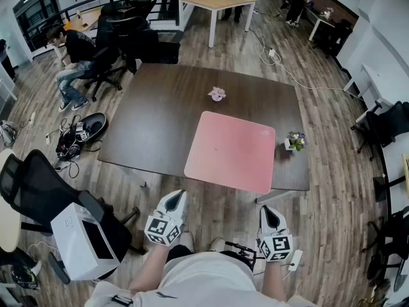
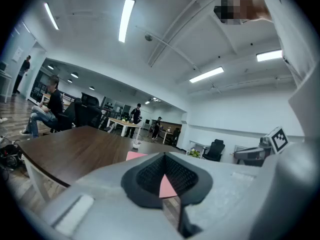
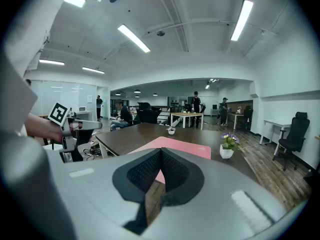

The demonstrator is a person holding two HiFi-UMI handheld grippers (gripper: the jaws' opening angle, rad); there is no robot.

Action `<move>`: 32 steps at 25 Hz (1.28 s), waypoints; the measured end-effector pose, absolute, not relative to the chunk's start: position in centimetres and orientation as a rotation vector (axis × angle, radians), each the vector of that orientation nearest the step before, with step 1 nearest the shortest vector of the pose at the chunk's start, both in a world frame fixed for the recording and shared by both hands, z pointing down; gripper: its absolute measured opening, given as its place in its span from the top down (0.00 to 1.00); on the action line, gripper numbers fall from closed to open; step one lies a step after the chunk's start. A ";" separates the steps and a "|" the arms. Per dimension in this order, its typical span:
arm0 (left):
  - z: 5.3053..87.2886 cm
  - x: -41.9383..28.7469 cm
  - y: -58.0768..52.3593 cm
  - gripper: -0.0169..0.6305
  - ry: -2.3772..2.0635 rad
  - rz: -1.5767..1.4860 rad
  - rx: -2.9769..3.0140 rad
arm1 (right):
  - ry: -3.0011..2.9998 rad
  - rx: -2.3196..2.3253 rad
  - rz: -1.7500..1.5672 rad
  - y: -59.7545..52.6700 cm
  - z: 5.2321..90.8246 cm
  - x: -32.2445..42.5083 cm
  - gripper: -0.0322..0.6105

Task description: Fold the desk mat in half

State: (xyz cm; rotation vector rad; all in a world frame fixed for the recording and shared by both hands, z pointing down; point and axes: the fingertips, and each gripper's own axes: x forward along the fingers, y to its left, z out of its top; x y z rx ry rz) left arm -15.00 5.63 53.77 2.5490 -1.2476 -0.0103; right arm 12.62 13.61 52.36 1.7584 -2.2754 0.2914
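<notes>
Fingers (image 2: 149,176) together; left gripper (image 1: 176,197), right gripper (image 1: 269,212) before mat's (image 1: 233,152) near edge.

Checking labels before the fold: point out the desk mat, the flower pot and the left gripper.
desk mat (image 1: 233,151), head view, centre of the pink surface.
flower pot (image 1: 289,146), head view, white pot wall.
left gripper (image 1: 178,195), head view, midway between its fingertips.

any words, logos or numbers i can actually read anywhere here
No readable text anywhere.
On the flat pink rectangular desk mat: a small pale mark at its far right corner, too small to read.
Cubes on the left gripper and right gripper: black-and-white square patterns only, no letters.
</notes>
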 end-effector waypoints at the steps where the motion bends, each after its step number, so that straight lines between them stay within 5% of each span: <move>1: 53.7 -14.9 5.5 0.97 -1.257 -0.014 2.551 | -2.284 1.761 0.279 13.5 52.1 12.8 0.95; 32: 53.3 -15.1 8.2 0.97 -1.383 -0.021 2.538 | -2.302 1.826 0.201 15.4 50.5 15.7 0.95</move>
